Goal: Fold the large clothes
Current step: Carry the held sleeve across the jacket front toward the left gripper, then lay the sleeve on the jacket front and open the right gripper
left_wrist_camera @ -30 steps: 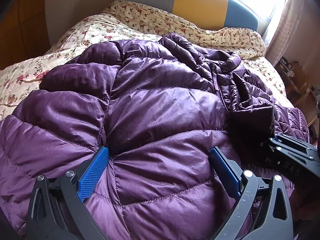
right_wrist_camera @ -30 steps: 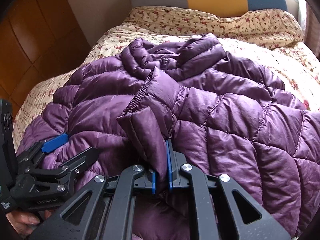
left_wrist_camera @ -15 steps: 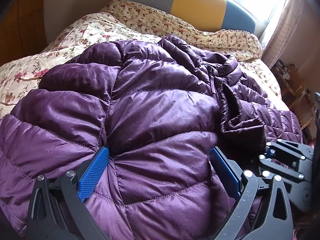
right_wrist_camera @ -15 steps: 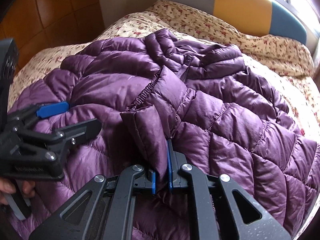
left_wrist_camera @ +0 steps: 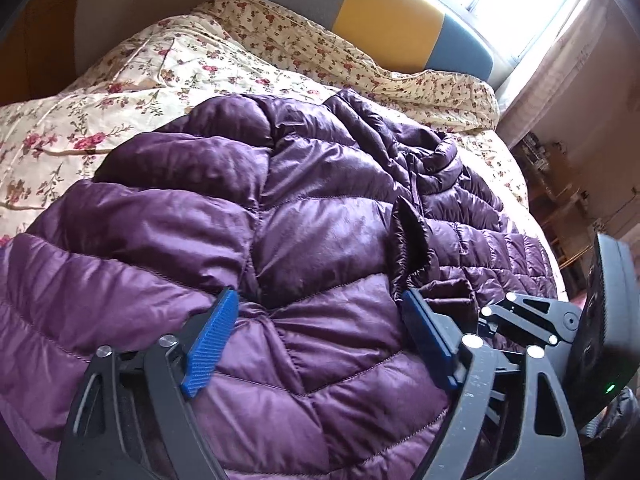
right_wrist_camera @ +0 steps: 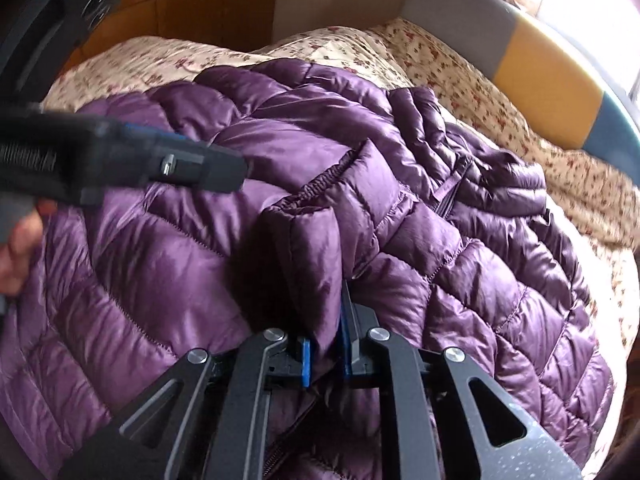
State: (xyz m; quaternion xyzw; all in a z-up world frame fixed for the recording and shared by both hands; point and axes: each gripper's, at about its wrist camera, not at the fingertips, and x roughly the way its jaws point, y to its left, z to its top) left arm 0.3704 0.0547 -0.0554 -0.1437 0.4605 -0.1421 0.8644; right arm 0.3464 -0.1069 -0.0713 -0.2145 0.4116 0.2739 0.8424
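A purple quilted down jacket (left_wrist_camera: 320, 240) lies spread over the bed and fills both views (right_wrist_camera: 400, 160). My left gripper (left_wrist_camera: 320, 320) is open, its blue pads resting on the jacket's puffy lower panel, holding nothing. My right gripper (right_wrist_camera: 326, 336) is shut on a sleeve cuff (right_wrist_camera: 316, 240) of the jacket, which stands up as a fold between the pads. The right gripper also shows in the left wrist view (left_wrist_camera: 532, 320), and the left gripper in the right wrist view (right_wrist_camera: 160, 160), blurred.
The bed has a floral cream quilt (left_wrist_camera: 140, 92) under the jacket and a grey, yellow and blue headboard (left_wrist_camera: 392, 16). A bright window with a curtain (left_wrist_camera: 560, 52) and cluttered shelves (left_wrist_camera: 560, 184) stand at the right. Wood panelling (right_wrist_camera: 180, 8) is at the left.
My right gripper has swung left toward the jacket's middle with the cuff still pinched, and now sits close beside my left gripper. The left gripper stays open on the jacket.
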